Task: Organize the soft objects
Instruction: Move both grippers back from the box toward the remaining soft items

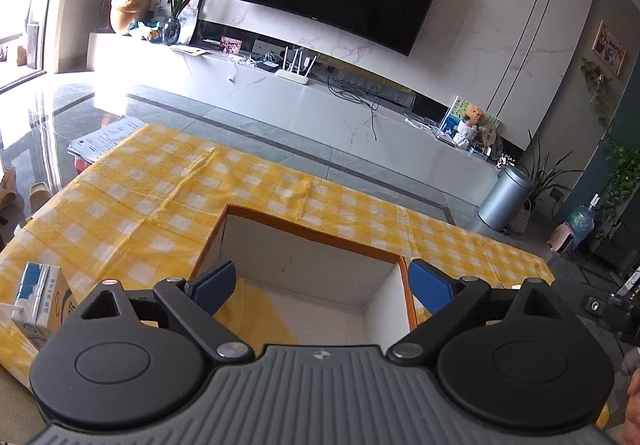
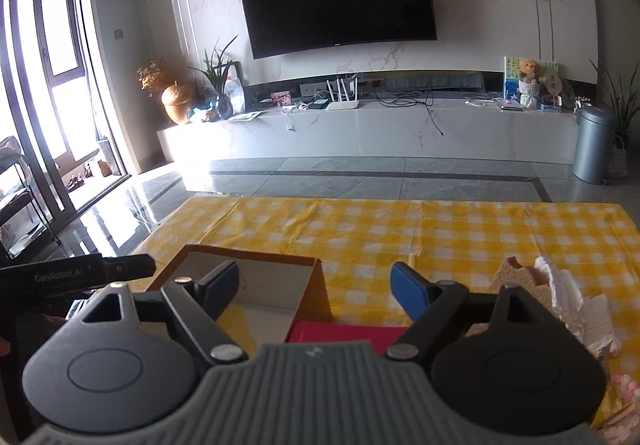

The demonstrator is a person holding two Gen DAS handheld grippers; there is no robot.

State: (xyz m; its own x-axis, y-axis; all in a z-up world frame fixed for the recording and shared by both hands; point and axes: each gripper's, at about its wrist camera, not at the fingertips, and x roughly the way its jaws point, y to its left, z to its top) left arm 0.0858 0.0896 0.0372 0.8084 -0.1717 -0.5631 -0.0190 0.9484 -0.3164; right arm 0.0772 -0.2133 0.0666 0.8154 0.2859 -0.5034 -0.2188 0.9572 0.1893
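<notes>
Both grippers hung wide open over the yellow checked tablecloth (image 2: pixel 400 229), nothing held in either! The left gripper (image 1: pixel 320 285) sat right above the orange-rimmed cardboard box (image 1: pixel 312 245), its fingers straddling the open mouth. The right gripper (image 2: pixel 316 285) had that same box (image 2: pixel 248 277) at its eleven o'clock, and the soft pile, a brown plush piece (image 2: pixel 516 277) touching crumpled white material (image 2: pixel 572 297), lay near at its two o'clock. The pile's long axis could not be judged, half hidden by the gripper body. My call: the right hand was nearer and should swing right to grasp. Only the right view showed the soft things and a red flat item (image 2: pixel 340 333); only the left view showed the milk carton (image 1: pixel 40 301) at nine o'clock.
</notes>
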